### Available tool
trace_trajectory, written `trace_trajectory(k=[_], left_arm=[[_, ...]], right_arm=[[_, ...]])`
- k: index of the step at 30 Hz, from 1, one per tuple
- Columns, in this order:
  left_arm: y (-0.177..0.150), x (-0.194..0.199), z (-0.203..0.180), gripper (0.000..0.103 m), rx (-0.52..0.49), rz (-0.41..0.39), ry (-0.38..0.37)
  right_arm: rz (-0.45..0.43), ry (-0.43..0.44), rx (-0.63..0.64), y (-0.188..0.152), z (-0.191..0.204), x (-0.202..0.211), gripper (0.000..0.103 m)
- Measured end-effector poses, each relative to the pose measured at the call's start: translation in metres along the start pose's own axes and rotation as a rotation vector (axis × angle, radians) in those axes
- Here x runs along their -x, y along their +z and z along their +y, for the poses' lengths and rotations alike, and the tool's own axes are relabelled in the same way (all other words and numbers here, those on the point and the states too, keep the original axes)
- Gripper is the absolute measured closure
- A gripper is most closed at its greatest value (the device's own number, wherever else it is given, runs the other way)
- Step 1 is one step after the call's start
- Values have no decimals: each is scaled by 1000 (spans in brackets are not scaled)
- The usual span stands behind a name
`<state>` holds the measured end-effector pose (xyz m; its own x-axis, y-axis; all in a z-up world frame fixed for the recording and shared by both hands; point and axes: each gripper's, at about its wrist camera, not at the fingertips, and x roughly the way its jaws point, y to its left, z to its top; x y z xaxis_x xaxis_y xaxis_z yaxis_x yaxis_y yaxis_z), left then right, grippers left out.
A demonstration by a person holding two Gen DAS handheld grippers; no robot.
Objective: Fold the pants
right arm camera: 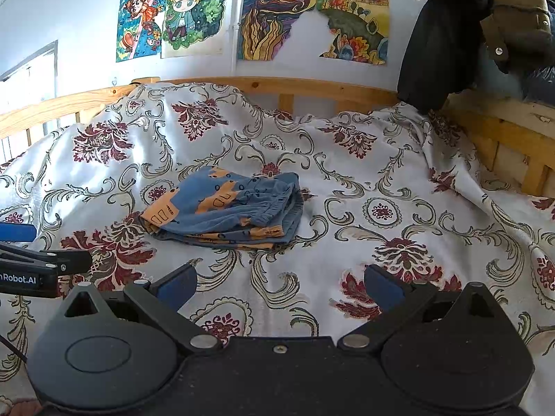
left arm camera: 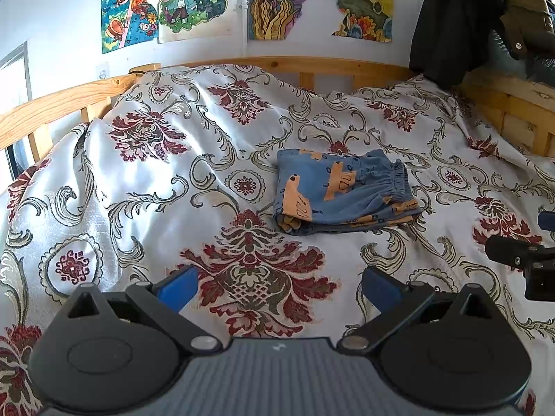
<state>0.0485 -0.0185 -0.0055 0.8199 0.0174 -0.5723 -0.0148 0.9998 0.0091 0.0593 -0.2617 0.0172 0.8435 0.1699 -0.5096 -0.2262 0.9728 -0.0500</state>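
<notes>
"nRobot.AI" on left claw (right arm camera: pixel 20 239)

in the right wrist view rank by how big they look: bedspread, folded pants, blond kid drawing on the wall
1. bedspread, by far
2. folded pants
3. blond kid drawing, though it hangs farther back, so nearness may flatter the pants

Bed: floral bedspread (left arm camera: pixel 166 180), white with dark red medallions, rumpled. Wooden rail (left arm camera: pixel 52 104) along far edge. Four coloured drawings (left arm camera: pixel 194 0) on wall above. Dark coats (left arm camera: pixel 478 17) hanging at far right corner.
</notes>
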Motion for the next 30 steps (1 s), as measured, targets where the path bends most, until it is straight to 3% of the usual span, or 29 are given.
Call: trace_trajectory(k=[9, 13, 30], left_arm=[[2, 7, -1, 0, 7, -34, 22], [5, 9, -1, 0, 6, -38, -8], [6, 10, -4, 0, -21, -36, -9]], right_arm=[[1, 0, 0, 0, 0, 0, 1], [0, 1, 0, 0, 0, 0, 1], [4, 0, 1, -1, 1, 0, 1]])
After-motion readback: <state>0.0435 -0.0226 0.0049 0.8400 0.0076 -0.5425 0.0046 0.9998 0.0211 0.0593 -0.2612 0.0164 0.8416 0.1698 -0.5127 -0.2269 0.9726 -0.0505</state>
